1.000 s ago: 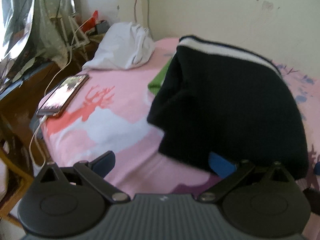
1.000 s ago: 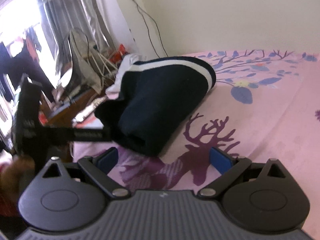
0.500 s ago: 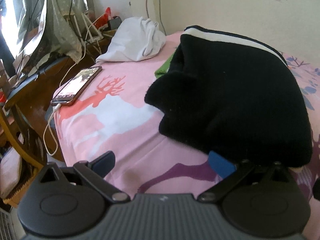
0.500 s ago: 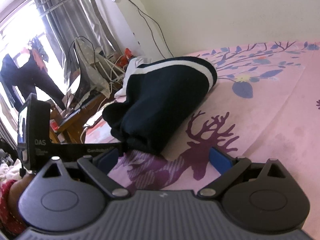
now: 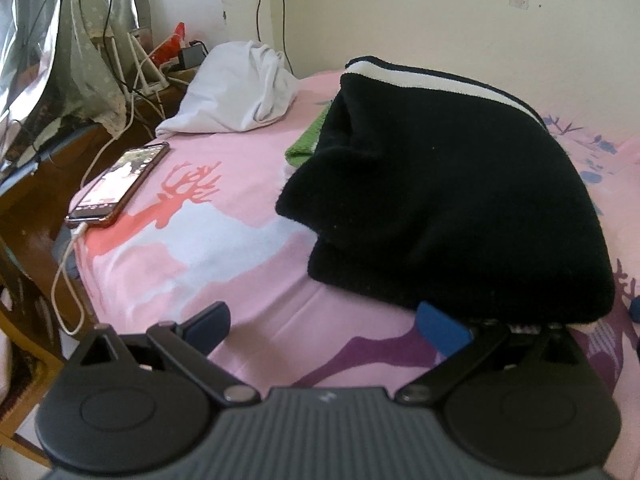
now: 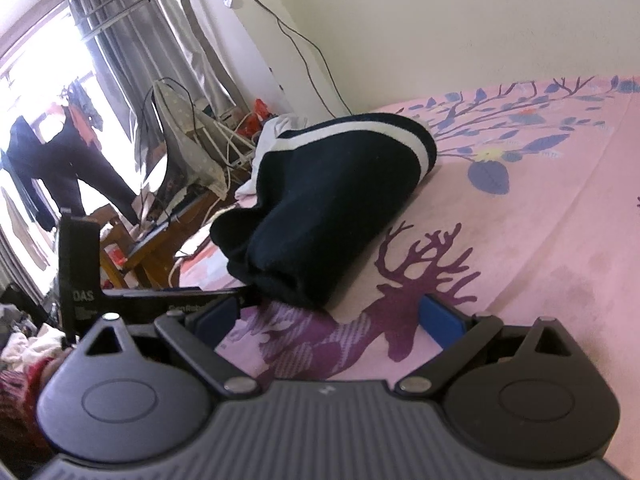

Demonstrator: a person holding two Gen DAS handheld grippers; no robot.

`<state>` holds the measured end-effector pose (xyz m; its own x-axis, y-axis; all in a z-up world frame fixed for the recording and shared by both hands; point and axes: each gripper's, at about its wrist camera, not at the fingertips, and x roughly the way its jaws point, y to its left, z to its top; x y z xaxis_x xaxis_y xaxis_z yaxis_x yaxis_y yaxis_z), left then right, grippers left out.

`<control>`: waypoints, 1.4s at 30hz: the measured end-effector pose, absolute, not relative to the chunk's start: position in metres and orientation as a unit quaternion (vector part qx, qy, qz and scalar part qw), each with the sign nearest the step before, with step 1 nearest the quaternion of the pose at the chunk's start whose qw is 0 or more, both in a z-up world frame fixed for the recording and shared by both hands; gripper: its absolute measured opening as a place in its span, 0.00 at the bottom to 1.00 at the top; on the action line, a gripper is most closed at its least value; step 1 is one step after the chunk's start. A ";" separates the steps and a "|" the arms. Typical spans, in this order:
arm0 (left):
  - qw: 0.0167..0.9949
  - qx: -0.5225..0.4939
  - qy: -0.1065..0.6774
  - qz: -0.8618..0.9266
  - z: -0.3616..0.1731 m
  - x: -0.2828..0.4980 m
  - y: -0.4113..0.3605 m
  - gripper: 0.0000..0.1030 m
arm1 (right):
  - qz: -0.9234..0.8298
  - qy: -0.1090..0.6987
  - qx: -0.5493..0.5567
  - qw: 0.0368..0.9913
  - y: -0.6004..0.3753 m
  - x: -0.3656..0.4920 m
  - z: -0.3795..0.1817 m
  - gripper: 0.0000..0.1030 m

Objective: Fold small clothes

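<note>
Since the dark sweater already sits folded at centre frame on the pink bedsheet, this piece looks done; both the left gripper and right gripper gape wide, empty — the white garment, upper left, seems next.

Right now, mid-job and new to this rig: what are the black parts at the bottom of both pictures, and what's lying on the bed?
Those are two handheld grippers, each with a camera looking along its blue-tipped fingers. One picture is from the left gripper, the other from the right gripper. Both stand open and hold nothing. On the pink bedsheet lies a folded dark sweater with a white stripe; its near edge overlaps the left gripper's right finger. The left view also shows a green cloth behind the sweater, a crumpled white garment, and a phone with a cable attached.
</note>
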<state>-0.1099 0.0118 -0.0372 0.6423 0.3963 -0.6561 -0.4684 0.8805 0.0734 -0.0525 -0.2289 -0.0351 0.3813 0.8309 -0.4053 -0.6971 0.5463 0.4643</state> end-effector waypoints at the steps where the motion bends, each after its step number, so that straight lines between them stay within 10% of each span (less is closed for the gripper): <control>1: 0.906 -0.054 0.348 0.234 -0.038 -0.111 0.013 1.00 | 0.465 0.308 0.113 0.822 -0.230 -0.051 -0.035 0.90; 42: 0.933 -0.040 0.330 0.136 -0.044 -0.113 0.036 1.00 | 0.457 0.294 0.199 0.816 -0.256 -0.042 -0.040 0.90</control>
